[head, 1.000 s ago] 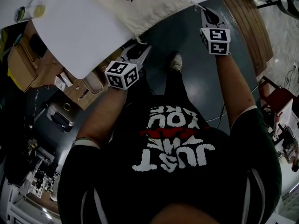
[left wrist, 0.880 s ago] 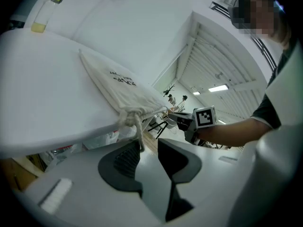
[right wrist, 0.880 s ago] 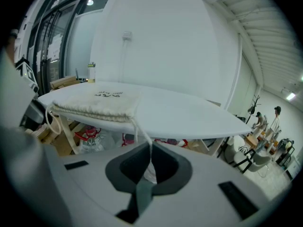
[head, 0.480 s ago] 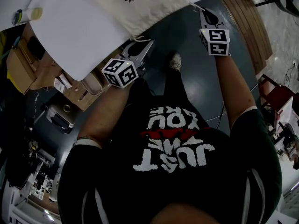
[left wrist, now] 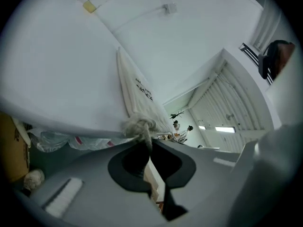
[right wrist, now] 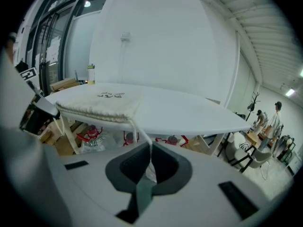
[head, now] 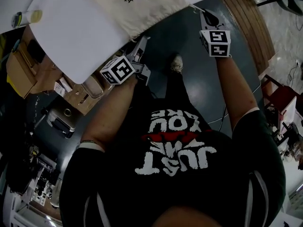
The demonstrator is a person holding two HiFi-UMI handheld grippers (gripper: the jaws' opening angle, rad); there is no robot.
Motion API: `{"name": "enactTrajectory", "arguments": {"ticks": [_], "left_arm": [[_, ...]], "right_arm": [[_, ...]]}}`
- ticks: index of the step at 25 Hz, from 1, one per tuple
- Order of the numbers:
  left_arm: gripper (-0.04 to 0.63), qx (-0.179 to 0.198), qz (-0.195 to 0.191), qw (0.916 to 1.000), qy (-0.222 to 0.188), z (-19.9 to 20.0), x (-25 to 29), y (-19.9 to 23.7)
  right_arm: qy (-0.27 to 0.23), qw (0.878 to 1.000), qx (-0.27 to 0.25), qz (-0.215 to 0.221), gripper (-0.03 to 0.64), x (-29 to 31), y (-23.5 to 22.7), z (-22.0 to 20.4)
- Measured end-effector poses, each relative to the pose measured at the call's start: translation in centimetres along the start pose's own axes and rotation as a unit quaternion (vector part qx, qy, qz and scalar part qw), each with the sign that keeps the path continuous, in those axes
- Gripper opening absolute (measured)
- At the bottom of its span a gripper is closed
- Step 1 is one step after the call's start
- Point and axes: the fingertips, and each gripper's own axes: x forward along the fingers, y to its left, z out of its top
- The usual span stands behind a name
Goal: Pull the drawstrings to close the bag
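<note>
A cream drawstring bag (head: 137,4) lies on the white table (head: 80,37), its gathered mouth at the near edge. My left gripper (head: 141,41) sits just below that edge. Its jaws are closing, and its own view shows the left drawstring pinched between them (left wrist: 146,143), the knot (left wrist: 138,125) sitting right at the tips. My right gripper (head: 202,12) is shut on the right drawstring (right wrist: 139,131), which runs taut from the bag's corner (right wrist: 97,105) down into the jaws (right wrist: 150,148).
A small yellow-capped bottle (head: 28,17) stands at the table's far left. Cardboard boxes (head: 28,65) and clutter sit under the table on the left. My own foot (head: 178,63) is on the dark floor between the grippers. A red chair (head: 284,98) is at the right.
My left gripper has moved up and to the right to the bag's left cord, and its wide jaws have closed on it. The right gripper has held almost still.
</note>
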Motion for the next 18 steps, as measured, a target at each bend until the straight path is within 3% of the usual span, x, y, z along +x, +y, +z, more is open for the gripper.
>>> {"name": "enactTrajectory", "arguments": {"ticks": [12, 18], "left_arm": [[0.012, 0.046, 0.011, 0.9984, 0.029, -0.5, -1.3, -0.3], [0.012, 0.076, 0.034, 0.9958, 0.037, -0.3, -2.9, 0.4]], "right_arm": [[0.002, 0.999, -0.006, -0.044, 0.013, 2.6, -1.3, 0.4], [-0.016, 0.997, -0.005, -0.073, 0.012, 1.7, -2.8, 1.6]]}}
